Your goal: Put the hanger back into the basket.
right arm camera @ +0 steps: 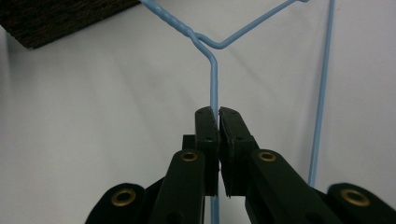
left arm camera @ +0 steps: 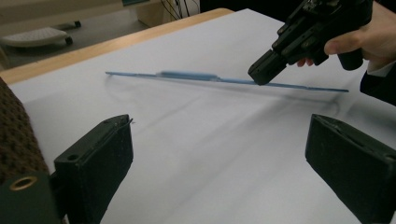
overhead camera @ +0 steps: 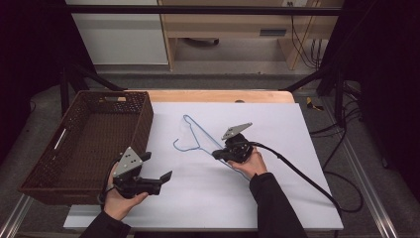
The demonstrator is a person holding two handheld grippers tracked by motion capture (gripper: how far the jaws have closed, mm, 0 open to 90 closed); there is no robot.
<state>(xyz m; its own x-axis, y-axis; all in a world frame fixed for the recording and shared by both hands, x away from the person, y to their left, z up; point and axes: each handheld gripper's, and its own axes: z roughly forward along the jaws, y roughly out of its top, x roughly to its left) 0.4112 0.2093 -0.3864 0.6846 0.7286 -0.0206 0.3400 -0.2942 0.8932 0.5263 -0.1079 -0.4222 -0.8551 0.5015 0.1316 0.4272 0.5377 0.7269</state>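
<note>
At the far left of the desk (overhead camera: 277,96), the brown woven basket (overhead camera: 89,139) sits with its long side along the edge of the white sheet (overhead camera: 277,188) that covers the desktop. Just right of the basket's near corner, my left hand (overhead camera: 119,198) holds my left gripper (overhead camera: 166,177) above the sheet, close to the front edge. Its jaws stand wide apart with nothing between them, and in the left gripper view they frame bare white sheet, with the basket's weave at the left border.

Further right of the basket, near the middle of the sheet, is the blue wire hanger (overhead camera: 190,134). Its hook end points towards the basket, and one thin arm runs away from the basket to my right gripper (overhead camera: 216,154). That gripper, in my right hand (overhead camera: 252,163), is clamped on the hanger's wire. In the right gripper view the jaws are pressed together with the blue wire (right arm camera: 214,84) pinched between them, just below the twisted neck. The left gripper view shows the hanger (left arm camera: 187,75) lifted slightly off the sheet at the held end, with its shadow beneath. The black cable (overhead camera: 307,181) trails off to the right.
</note>
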